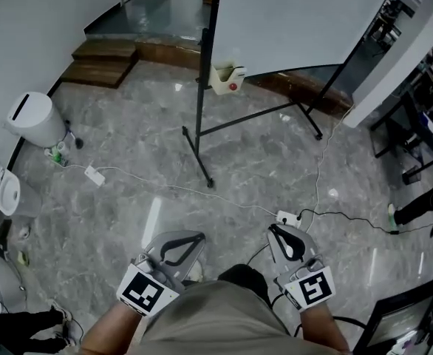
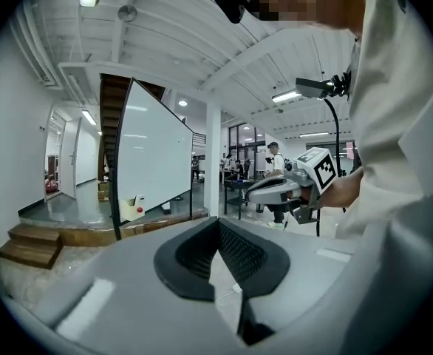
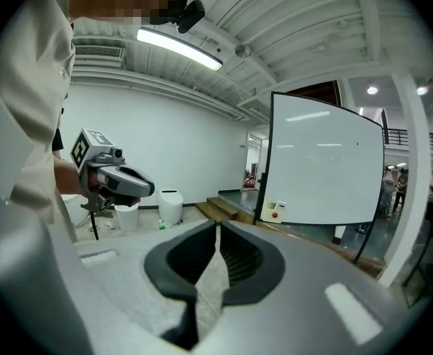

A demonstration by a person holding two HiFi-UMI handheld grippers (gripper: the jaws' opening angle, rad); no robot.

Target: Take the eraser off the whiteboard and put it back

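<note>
Two tools sit low in the head view, just ahead of the person's pale shirt: the left hand-held gripper and the right hand-held gripper. Both have their jaws pressed together at the tips, with nothing between them. Each gripper view shows only the grey marble floor through the slit behind the tips.

Both grippers point roughly level toward a whiteboard on a black stand, well apart from them across the floor. At the board's lower left corner hangs a small cream box with a red spot. The eraser is probably this box or sits in it, though it is too small to tell. A white cable and a power strip lie on the floor between the person and the stand.

This looks like the approach, with no part of the task done yet. To do it well, step clear of the cable and the stand's foot and close in on that lower corner. Spread one gripper's jaws before reaching, then line the pads up with the eraser's long sides.
</note>
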